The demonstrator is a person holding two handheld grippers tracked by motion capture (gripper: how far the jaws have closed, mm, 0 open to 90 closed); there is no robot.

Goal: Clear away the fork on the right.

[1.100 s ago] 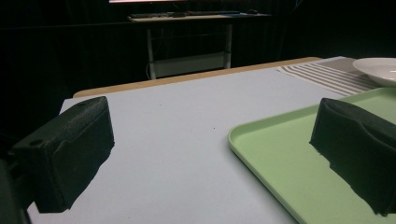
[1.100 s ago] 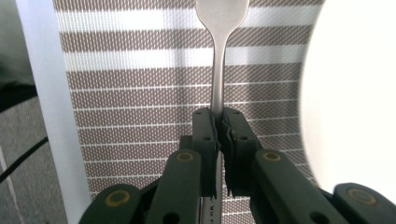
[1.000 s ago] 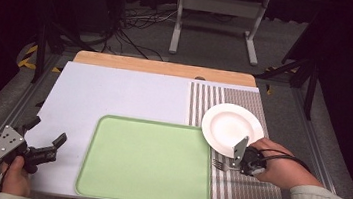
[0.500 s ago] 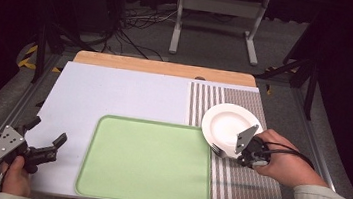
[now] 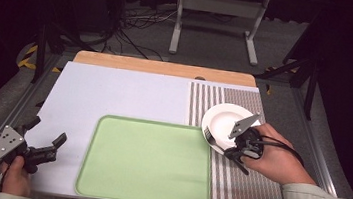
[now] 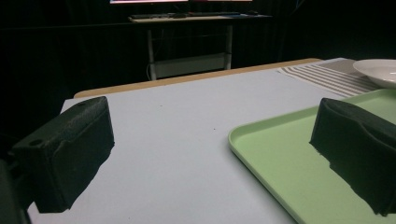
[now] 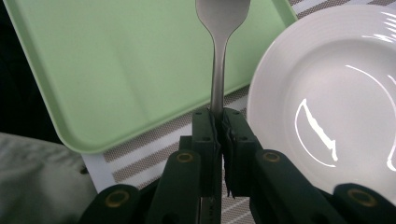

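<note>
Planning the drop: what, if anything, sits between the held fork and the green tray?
Nothing visible. The right gripper grips the fork by its handle, head already over the tray edge, plate beside it.

Silver fork [image 7: 219, 51], handle pinched, raised above plate [image 7: 336, 93] edge

I am counting one fork [image 7: 219, 60], pinched between the pads of my right tongs [image 5: 237, 147]. I am seeing one white plate [image 5: 222, 120] just beside those tongs, and one green tray [image 5: 147, 161] lying between my right tongs and my left tongs [image 5: 45, 152]. I am finding one striped placemat [image 5: 250, 188] under my right tongs. Two tongs altogether.
</note>
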